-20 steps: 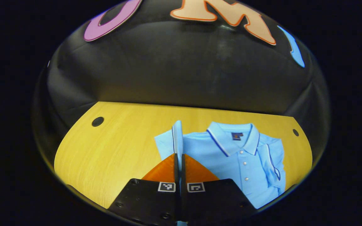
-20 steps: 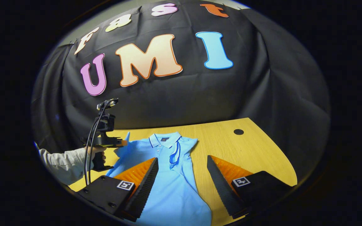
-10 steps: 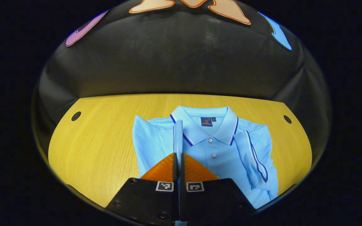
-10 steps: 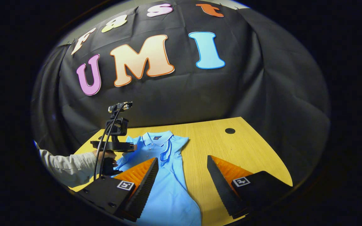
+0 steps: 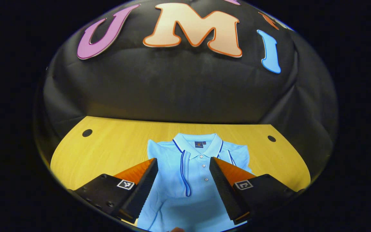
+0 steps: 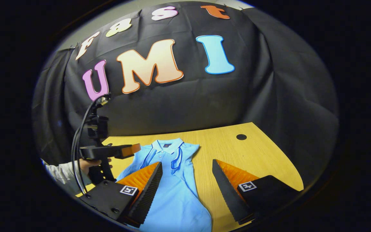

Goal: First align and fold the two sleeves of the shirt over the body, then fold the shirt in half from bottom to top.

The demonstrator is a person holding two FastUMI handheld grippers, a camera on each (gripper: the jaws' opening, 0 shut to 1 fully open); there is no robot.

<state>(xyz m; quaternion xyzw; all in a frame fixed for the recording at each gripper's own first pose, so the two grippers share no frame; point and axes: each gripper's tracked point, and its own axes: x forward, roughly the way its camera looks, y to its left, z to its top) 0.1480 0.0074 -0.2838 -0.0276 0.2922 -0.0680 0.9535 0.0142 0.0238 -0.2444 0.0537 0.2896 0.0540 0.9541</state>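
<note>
A light blue polo shirt (image 5: 201,180) lies flat on the yellow wooden table (image 5: 114,141), collar toward the wall. Both sleeves are folded inward: the left sleeve (image 5: 180,167) lies beside the button placket, the right sleeve (image 5: 232,156) rests by the collar. My left gripper (image 5: 183,159) hovers open above the chest, nothing between its fingers. In the right gripper view the shirt (image 6: 175,196) stretches toward me, and my right gripper (image 6: 186,162) stands open over the shirt's right edge and bare table. The left gripper (image 6: 126,150), held by a hand (image 6: 85,164), floats above the shirt's left shoulder.
The table (image 6: 256,154) has round cable holes (image 5: 87,132) (image 5: 271,138) near its back corners, one hole (image 6: 241,137) to the shirt's right. The black cloth wall stands right behind the table. A cable (image 6: 77,154) hangs from the left gripper.
My left gripper has opened and let go of the left sleeve, which now lies flat on the body. It has lifted and drawn back. The right gripper has barely moved.
</note>
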